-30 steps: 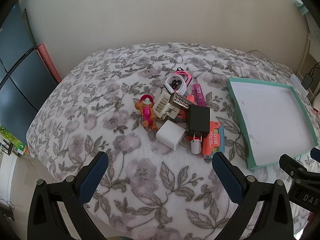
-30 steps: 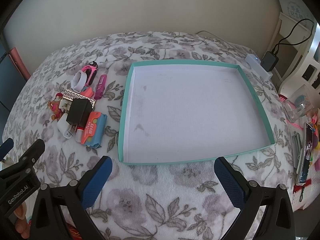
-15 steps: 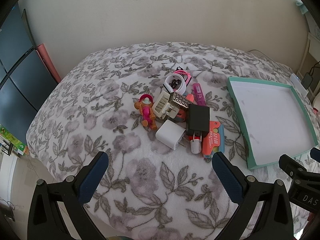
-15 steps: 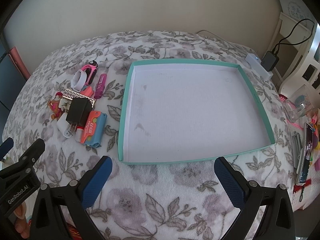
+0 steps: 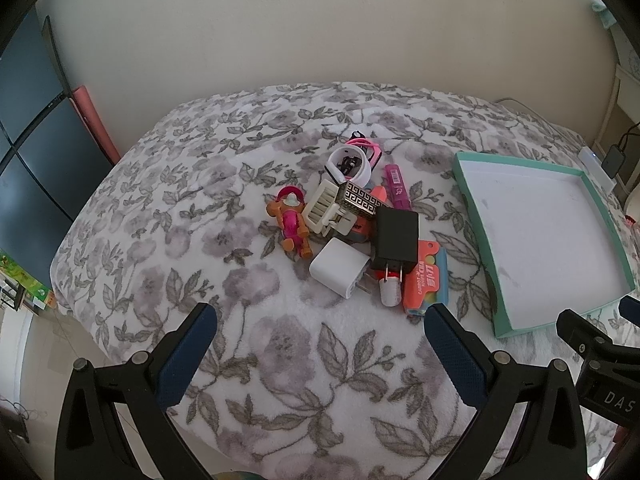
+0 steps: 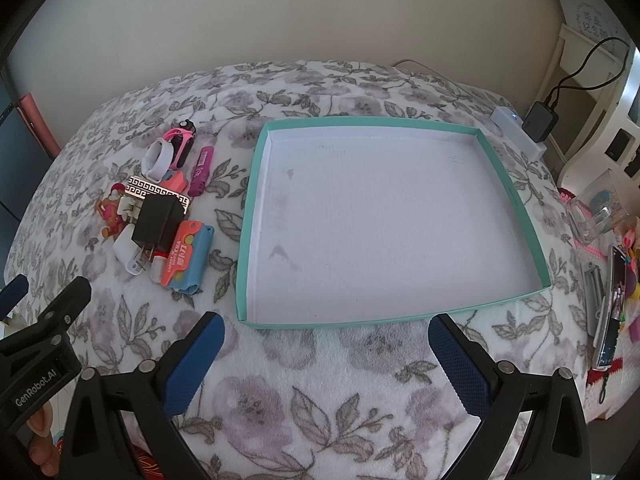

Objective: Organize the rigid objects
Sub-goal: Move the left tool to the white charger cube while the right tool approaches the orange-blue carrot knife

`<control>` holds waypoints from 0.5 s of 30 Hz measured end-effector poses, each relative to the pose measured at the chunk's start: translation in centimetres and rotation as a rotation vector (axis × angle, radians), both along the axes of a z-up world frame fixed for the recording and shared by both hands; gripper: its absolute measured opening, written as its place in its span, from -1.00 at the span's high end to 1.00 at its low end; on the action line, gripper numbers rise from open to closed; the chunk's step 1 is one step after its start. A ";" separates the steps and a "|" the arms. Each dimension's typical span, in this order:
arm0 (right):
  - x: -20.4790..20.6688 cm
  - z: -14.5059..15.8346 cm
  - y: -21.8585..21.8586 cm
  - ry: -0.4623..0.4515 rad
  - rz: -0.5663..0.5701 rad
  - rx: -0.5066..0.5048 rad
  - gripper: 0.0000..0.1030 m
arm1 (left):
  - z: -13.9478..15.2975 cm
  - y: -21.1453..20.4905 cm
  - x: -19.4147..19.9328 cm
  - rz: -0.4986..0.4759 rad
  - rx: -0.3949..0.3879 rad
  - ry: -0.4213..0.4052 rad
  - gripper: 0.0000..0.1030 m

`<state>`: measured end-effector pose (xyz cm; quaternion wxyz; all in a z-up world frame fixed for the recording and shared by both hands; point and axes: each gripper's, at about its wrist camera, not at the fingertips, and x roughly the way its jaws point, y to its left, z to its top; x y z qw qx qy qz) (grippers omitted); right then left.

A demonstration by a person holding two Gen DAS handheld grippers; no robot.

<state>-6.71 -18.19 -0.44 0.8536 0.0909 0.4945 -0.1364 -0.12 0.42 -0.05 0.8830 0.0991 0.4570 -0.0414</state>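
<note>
Both pairs of fingers are spread wide and pinch nothing: my left gripper (image 5: pixel 320 340) sits at the bottom of its frame facing the pile of small objects (image 5: pixel 360 224) at frame centre, and my right gripper (image 6: pixel 326 350) hangs just below the near rim of the teal tray (image 6: pixel 250 216), which fills the middle of its view. I judge the first pick is not yet begun. I would start with the outermost pieces, the white charger (image 5: pixel 338 266) or the orange card (image 5: pixel 426 276) at the lower edge of the heap, since the black charger (image 5: pixel 394 238) lies on top of its neighbours and lifting from the middle could scatter them on the soft floral blanket (image 5: pixel 240 320). Nothing lies in the tray; only faint smudges mark its white floor.
</note>
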 end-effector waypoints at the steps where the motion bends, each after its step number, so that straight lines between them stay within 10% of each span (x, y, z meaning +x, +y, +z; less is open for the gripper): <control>1: -0.1 0.0 0.0 -0.001 0.001 -0.001 -1.00 | 0.0 0.0 0.0 0.000 -0.001 0.002 -1.00; 15: 3.3 4.1 0.9 -0.050 0.040 0.023 -1.00 | 1.7 3.8 4.9 0.049 -0.073 0.051 -1.00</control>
